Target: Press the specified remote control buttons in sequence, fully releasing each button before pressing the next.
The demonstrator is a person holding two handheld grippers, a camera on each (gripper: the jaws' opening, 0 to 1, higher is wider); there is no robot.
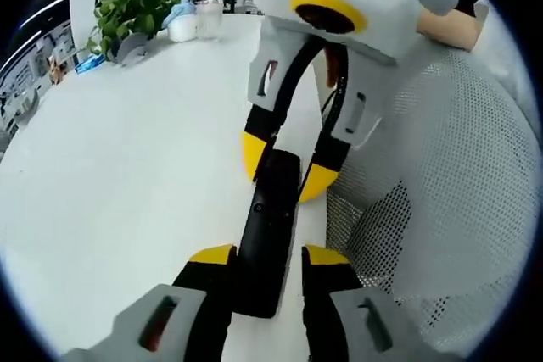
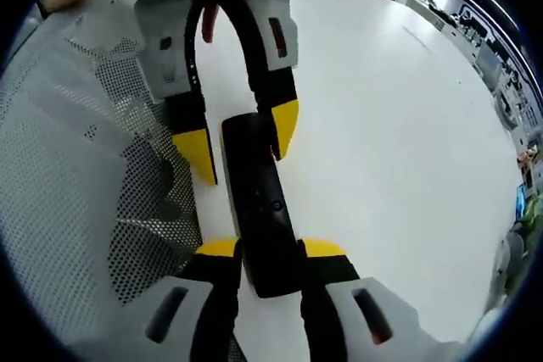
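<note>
A long black remote control (image 1: 270,209) (image 2: 259,184) lies lengthwise along the edge of the white table (image 1: 127,167) (image 2: 390,125), with a gripper at each end. In the right gripper view, my right gripper (image 2: 270,249) is shut on the remote's near end, both jaws pressed against its sides. From the top of the left gripper view, that right gripper (image 1: 287,167) reaches down onto the far end. My left gripper (image 1: 270,256) straddles the opposite end, and a thin white gap shows beside one jaw. The right gripper view shows the left gripper (image 2: 240,137) with one fingertip standing clear of the remote.
A white mesh chair (image 1: 441,175) (image 2: 76,167) stands right beside the table edge next to the remote. A potted green plant (image 1: 136,6) and white containers (image 1: 195,23) sit at the table's far end. A person's arm (image 1: 458,27) rests near the chair.
</note>
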